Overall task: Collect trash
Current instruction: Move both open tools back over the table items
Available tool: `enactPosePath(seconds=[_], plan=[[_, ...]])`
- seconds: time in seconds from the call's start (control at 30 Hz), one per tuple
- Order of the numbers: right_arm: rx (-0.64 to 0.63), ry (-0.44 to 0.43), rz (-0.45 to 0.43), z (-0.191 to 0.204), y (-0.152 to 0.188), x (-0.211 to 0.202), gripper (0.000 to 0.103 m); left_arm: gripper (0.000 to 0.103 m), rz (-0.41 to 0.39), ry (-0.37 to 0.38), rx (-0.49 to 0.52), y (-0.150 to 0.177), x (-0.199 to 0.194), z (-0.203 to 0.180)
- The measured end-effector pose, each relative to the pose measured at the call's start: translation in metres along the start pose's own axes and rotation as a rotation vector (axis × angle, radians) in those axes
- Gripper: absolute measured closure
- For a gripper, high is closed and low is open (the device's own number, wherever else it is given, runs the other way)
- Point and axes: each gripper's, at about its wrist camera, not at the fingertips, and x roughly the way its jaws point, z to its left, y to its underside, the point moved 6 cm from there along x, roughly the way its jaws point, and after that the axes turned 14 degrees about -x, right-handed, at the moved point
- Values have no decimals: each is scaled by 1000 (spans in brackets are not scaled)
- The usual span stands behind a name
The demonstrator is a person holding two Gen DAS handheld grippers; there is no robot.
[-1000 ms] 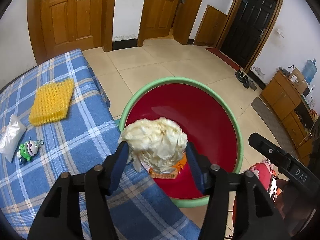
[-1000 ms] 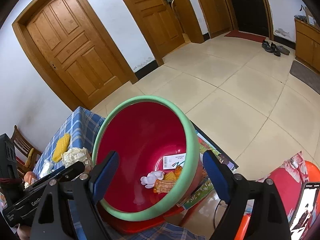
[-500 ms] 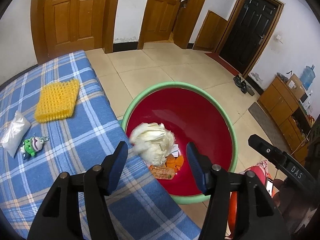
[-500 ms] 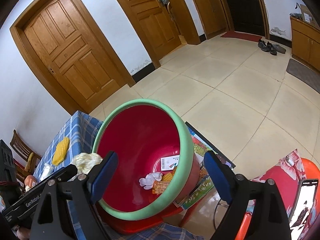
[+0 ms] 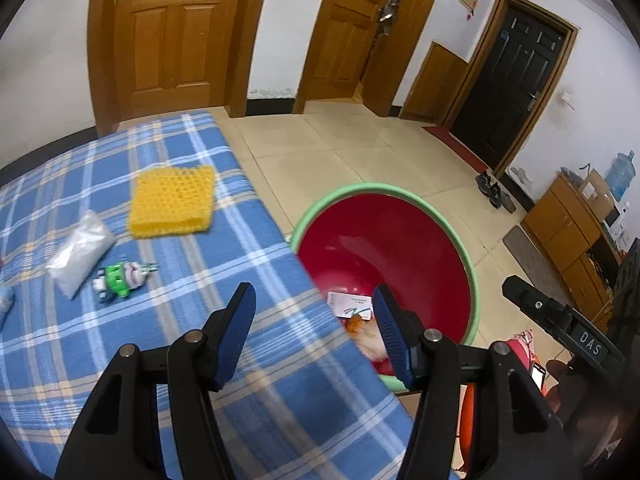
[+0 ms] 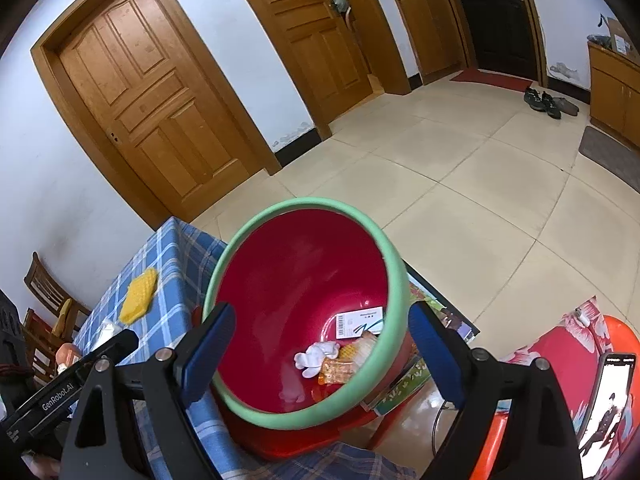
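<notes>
Beside the bench's (image 5: 120, 320) blue plaid cloth, a red basin (image 6: 304, 280) with a green rim stands tilted, its mouth toward both cameras. Trash lies at its bottom: a white printed card (image 6: 360, 322), a crumpled white wad (image 6: 316, 358), and an orange wrapper (image 6: 338, 370) just beside the wad.

The left gripper (image 5: 314, 320) hovers over the bench edge next to the basin, its jaws standing partly apart with nothing between them. The right gripper (image 6: 320, 356) straddles the basin's near rim, its jaws set wide on either side of it; whether the pads press on the basin I cannot tell.

On the cloth lie a yellow mesh pad (image 5: 172, 202), a clear plastic bag (image 5: 80, 252) and a small green toy (image 5: 120, 278), the bag and toy just beside each other.
</notes>
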Motion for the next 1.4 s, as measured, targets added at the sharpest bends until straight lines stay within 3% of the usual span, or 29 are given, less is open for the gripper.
enactPosePath(seconds=[0.8, 1.4], plan=[[-163, -145, 16, 114, 0, 5, 11, 42, -159, -145, -190, -21, -77, 134], [-303, -227, 91, 203, 11, 31, 11, 42, -237, -368, -301, -41, -117, 259]])
